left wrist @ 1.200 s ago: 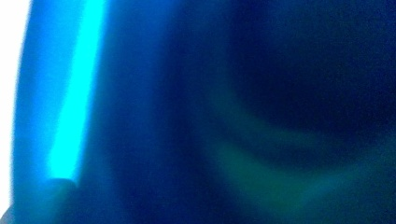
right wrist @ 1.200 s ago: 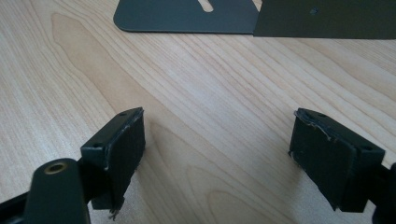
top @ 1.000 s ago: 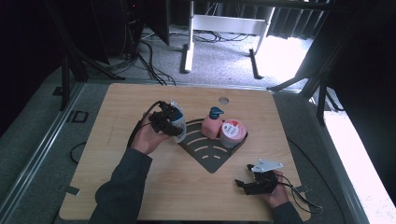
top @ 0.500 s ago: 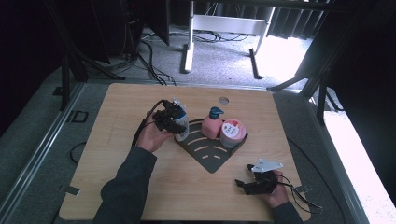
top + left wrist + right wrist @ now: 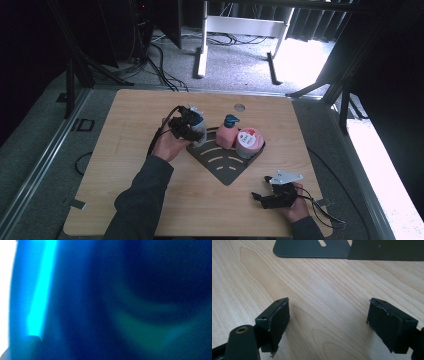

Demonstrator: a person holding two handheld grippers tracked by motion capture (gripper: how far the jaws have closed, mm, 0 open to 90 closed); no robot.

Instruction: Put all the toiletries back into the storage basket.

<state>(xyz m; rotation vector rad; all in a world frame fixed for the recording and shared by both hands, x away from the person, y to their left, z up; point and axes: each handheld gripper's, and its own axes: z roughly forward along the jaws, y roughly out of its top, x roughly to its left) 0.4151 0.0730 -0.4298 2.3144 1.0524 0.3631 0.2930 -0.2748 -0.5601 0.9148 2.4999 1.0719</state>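
A dark fan-shaped tray [image 5: 226, 169] lies mid-table. On its far side stand a pink pump bottle with a blue cap [image 5: 227, 134] and a pink jar with a white lid [image 5: 248, 142]. At the tray's left corner my left gripper [image 5: 186, 126] is shut on a pale container with a blue top [image 5: 200, 129], held upright. In the left gripper view the blue container [image 5: 105, 300] is a close blur that hides the jaws. My right gripper [image 5: 258, 196] rests on the table near the front right. It is open [image 5: 328, 312] with bare wood between its pads and points toward the tray [image 5: 312, 248].
The wooden table [image 5: 125, 150] has a small round hole [image 5: 239, 107] near its far edge. Cables trail from both grippers. Beyond the table are grey carpet, floor cables and the legs of a stand [image 5: 200, 55].
My left gripper, with the container in it, has edged a little to the right toward the tray's left corner. The right gripper has not moved.
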